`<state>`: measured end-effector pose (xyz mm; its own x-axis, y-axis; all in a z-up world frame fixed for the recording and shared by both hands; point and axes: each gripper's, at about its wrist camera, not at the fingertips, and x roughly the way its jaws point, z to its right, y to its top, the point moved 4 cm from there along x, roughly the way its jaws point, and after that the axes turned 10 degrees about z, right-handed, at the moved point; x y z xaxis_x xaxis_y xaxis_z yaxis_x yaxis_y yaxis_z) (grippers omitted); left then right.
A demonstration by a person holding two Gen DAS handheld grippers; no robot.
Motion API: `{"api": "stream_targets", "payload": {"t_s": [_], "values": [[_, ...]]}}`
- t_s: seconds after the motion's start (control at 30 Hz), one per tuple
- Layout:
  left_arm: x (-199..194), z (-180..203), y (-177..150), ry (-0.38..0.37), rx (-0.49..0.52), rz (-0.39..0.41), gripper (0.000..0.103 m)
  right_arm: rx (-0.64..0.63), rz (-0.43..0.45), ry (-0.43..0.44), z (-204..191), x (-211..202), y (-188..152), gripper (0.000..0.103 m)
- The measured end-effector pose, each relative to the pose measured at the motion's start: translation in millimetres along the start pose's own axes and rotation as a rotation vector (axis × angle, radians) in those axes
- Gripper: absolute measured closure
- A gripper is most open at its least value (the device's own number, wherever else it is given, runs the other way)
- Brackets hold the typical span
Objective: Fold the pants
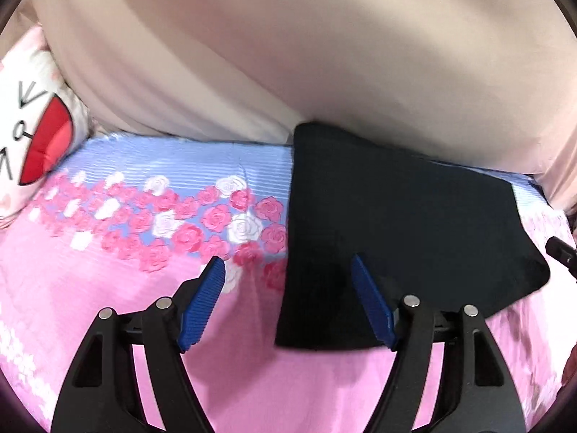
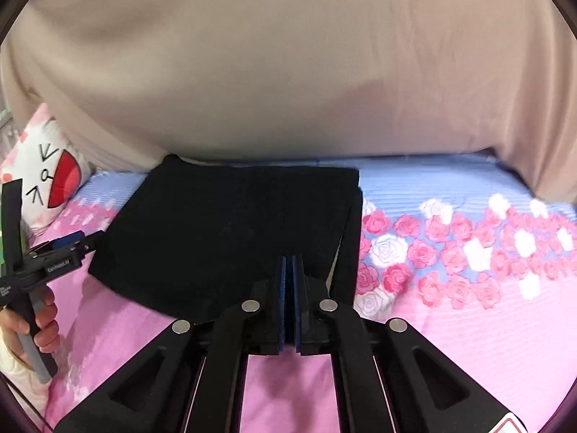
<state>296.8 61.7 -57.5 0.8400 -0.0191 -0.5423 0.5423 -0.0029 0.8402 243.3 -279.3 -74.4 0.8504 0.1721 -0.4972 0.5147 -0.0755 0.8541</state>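
Right gripper (image 2: 292, 263) pressed together, empty, tilted down over folded pants (image 2: 230, 231); left gripper (image 1: 288, 270) spread apart.

A big bed sheet (image 1: 108, 288) covers the bed. Most of it is pink. Along the far side it turns light blue with thin stripes. A row of pink and white roses (image 1: 202, 216) runs across it where the pink meets the blue. Behind the bed hangs a plain beige cloth (image 2: 288, 72) with soft folds, and its bottom edge meets the far side of the sheet. A white pillow (image 2: 47, 180) sits in the far left corner. It has a funny face with a big red mouth.
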Motion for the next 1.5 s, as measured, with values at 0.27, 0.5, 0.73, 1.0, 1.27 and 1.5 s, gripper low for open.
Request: {"api": "stream_targets", "payload": {"t_s": [0.27, 0.5, 0.73, 1.0, 1.27, 1.5], "values": [[-3.1, -5.6, -16.9, -0.008, -0.016, -0.051, 0.032, 0.038, -0.038, -0.018, 10.0, -0.8, -20.3, 0.099], [-10.7, 0.4, -24.8, -0.009, -0.008, -0.072, 0.032, 0.02, -0.097, -0.033, 1.3, 18.3, -28.8, 0.1], [-16.4, -11.0, -30.4, -0.063, -0.084, -0.094, 0.019, 0.075, -0.075, -0.057, 17.2, -4.8, -32.8, 0.052], [26.9, -9.4, -31.0, -0.246, -0.27, -0.213, 0.049, 0.337, -0.158, 0.127, 36.2, 40.3, -40.5, 0.053], [-31.0, -6.1, -12.7, -0.272, -0.215, -0.143, 0.097, 0.278, -0.097, 0.191, 11.7, -6.5, -21.9, 0.097], [-66.3, -27.9, -34.2, -0.205, -0.208, -0.141, 0.101, 0.234, -0.101, 0.015, 29.3, -45.2, -46.5, 0.08]]}}
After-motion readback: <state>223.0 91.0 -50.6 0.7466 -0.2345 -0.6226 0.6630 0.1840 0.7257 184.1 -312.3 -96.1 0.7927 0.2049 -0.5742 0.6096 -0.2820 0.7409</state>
